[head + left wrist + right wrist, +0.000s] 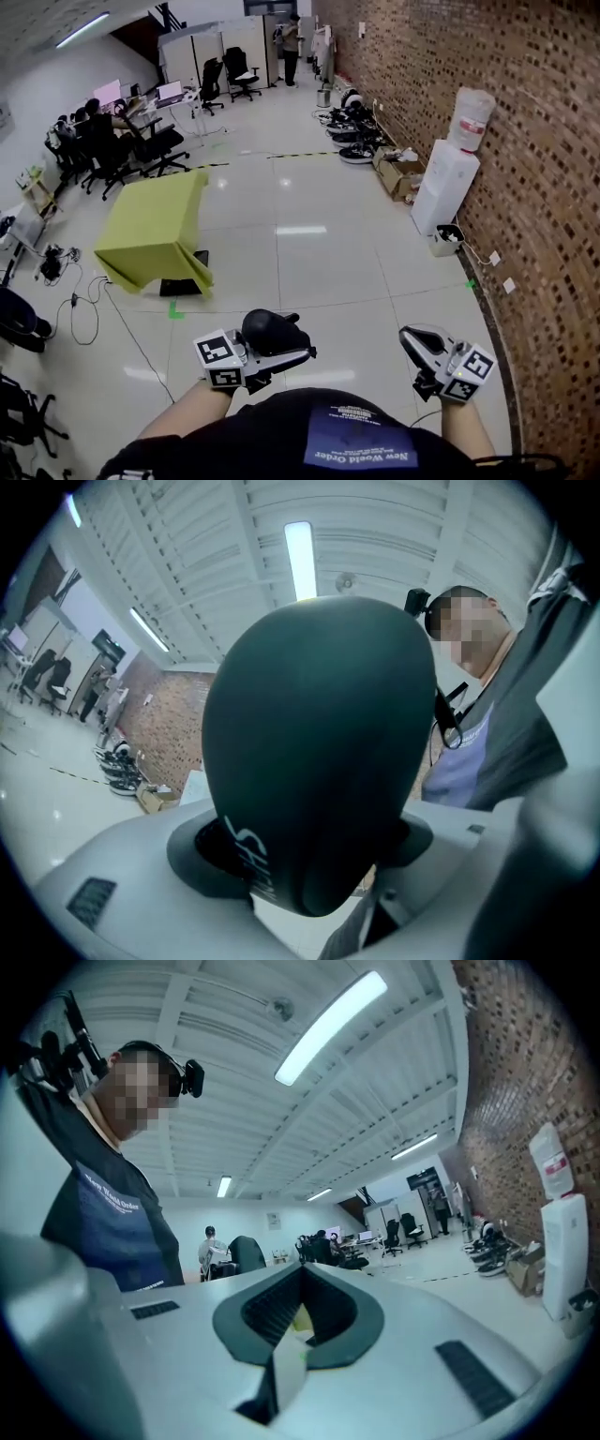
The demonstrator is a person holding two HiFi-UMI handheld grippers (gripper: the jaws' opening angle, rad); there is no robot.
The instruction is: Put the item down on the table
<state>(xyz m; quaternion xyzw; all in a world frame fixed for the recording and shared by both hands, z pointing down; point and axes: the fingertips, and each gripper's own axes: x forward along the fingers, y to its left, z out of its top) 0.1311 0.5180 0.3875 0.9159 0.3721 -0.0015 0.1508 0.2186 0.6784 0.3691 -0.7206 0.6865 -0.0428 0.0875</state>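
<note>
**Dark item clamped in the left gripper, well apart from the tabletop**

The left gripper (286, 349) (305, 850) is closed on a dark rounded item (272, 330) (319, 752). The item's long axis runs out along the jaws: its narrow, white-lettered end sits between them and its domed end points away. The right gripper (409, 337) (300, 1312) has its jaws together on nothing. Both hang over the floor (309, 262), close to the person's chest. The yellow-green tabletop (155, 225) stands well apart, ahead to the left.

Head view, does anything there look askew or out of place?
The yellow-green cloth hangs lopsided, its near corner drooping toward the floor. Loose cables trail across the floor beside it. The left hand-held gripper holds a black rounded item well away from that cloth.
</note>
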